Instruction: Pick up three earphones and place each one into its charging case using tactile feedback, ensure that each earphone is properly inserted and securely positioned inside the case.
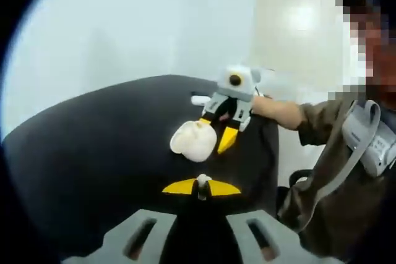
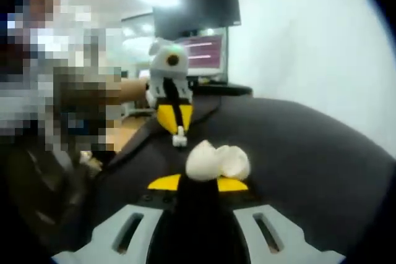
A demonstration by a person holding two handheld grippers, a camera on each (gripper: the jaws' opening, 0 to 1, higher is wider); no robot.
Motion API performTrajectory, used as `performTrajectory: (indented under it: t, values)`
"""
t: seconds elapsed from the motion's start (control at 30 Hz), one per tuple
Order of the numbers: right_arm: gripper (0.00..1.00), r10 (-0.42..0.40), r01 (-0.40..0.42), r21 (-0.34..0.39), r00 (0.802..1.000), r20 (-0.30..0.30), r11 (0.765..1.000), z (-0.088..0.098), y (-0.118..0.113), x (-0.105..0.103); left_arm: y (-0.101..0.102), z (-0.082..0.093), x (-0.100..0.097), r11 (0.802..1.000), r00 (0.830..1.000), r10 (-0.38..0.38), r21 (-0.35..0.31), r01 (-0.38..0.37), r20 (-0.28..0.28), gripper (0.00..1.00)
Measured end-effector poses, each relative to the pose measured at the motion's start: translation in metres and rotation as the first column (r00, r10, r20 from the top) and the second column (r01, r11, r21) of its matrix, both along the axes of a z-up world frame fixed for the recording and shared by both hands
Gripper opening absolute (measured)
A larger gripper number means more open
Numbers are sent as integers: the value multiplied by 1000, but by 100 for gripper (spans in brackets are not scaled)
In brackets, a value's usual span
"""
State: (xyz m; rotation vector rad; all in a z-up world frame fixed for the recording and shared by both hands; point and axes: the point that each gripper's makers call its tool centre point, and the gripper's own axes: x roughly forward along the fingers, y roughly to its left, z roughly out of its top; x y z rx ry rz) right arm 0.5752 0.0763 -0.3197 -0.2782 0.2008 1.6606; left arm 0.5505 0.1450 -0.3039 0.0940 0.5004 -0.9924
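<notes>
My left gripper (image 1: 202, 187) is shut on a small white earphone (image 1: 203, 183), pinched between its yellow tips. Beyond it, above the black table (image 1: 93, 146), my right gripper (image 1: 216, 132) is shut on a white charging case (image 1: 193, 140) with its lid open. In the right gripper view the open case (image 2: 218, 161) sits just above that gripper's own yellow tips (image 2: 198, 182). Past the case, the left gripper (image 2: 175, 125) points down at it with the earphone (image 2: 179, 140) at its tip. A short gap separates the earphone from the case.
A person (image 1: 346, 171) stands at the table's edge, with a forearm (image 1: 281, 112) behind the right gripper. Dark monitors (image 2: 198, 10) stand at the far side of the table (image 2: 322, 153). A white wall (image 1: 124, 23) lies behind.
</notes>
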Motion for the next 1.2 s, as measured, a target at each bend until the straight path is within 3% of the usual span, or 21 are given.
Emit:
performTrajectory:
  t: [0.17, 0.27, 0.43, 0.47, 0.6, 0.73, 0.77, 0.8, 0.83, 0.97, 1.07, 1.2]
  values:
    - [21, 3, -3, 1, 1000, 12, 1000, 0, 0, 0, -1, 33, 16, 995, 997, 43, -97, -37, 62, 4]
    - [21, 4, -4, 2, 1000, 16, 1000, 0, 0, 0, -6, 41, 33, 994, 995, 53, -95, -44, 90, 4]
    - [24, 8, -8, 1, 1000, 8, 1000, 0, 1, -1, -20, 43, 48, 987, 995, 56, -153, -43, 77, 4]
    - [26, 13, -13, 0, 1000, -12, 1000, 0, 1, -3, -21, 42, 49, 987, 995, 56, -155, -43, 80, 4]
    - [30, 3, -1, 8, 982, -188, 1000, 5, 4, -4, -21, 40, 46, 984, 995, 55, -173, -40, 80, 4]
    - [30, -10, 15, 14, 955, -295, 1000, 9, 5, -1, -20, 37, 45, 984, 995, 55, -171, -41, 81, 4]
    - [30, -17, 24, 17, 946, -325, 1000, 11, 5, -1, -18, 37, 44, 984, 995, 58, -172, -43, 87, 4]
    - [31, -45, 52, 8, 915, -401, 999, 13, 7, 2, -17, 38, 44, 984, 994, 59, -174, -43, 89, 4]
    - [31, -51, 56, 0, 897, -439, 998, 14, 7, 2, -15, 40, 43, 983, 994, 60, -177, -43, 92, 4]
    - [26, -129, 130, -44, 765, -631, 991, 15, 10, 17, -6, 45, 39, 983, 991, 73, -177, -53, 112, 4]
    - [23, -129, 126, -48, 788, -601, 991, 12, 10, 16, 4, 43, 36, 984, 989, 88, -168, -68, 119, 4]
    - [23, -78, 94, 13, 892, -446, 996, 13, 8, 14, 13, 43, 34, 980, 987, 110, -178, -88, 115, 4]
